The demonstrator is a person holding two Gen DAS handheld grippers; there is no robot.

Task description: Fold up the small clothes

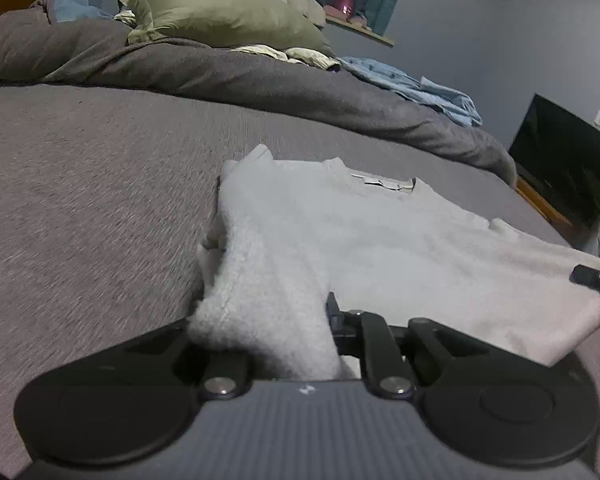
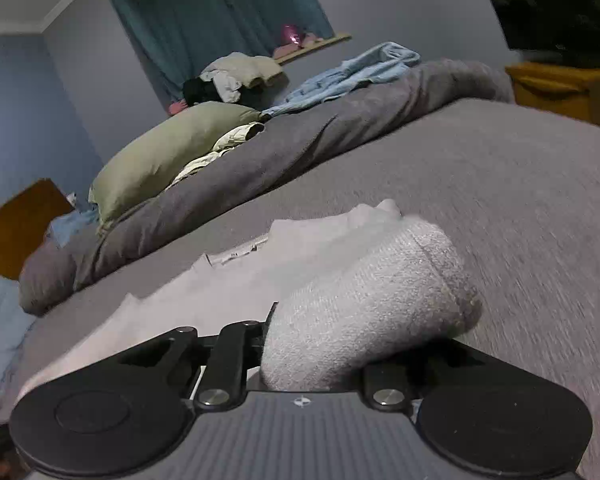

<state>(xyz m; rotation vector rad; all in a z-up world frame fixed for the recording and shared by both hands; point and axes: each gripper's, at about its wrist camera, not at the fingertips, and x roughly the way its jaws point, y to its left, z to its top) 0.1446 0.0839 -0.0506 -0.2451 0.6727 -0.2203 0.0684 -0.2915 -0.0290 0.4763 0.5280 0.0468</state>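
Note:
A small light grey fleece sweater (image 1: 380,240) lies on the grey bed cover (image 1: 80,200), neck label facing up at the far side. My left gripper (image 1: 276,336) is shut on the sweater's left hem corner, and the fabric bunches over its fingers. My right gripper (image 2: 320,344) is shut on the sweater's right side, with a fold of the sweater (image 2: 364,292) draped over its fingers. The right gripper's tip shows in the left wrist view (image 1: 592,276) at the sweater's right edge. Both sets of fingertips are hidden by cloth.
A rolled grey duvet (image 1: 220,72) runs across the far side of the bed with an olive pillow (image 1: 220,16) and light blue clothes (image 1: 416,88) on it. A black TV (image 1: 568,160) on an orange cabinet stands beyond the bed's right edge.

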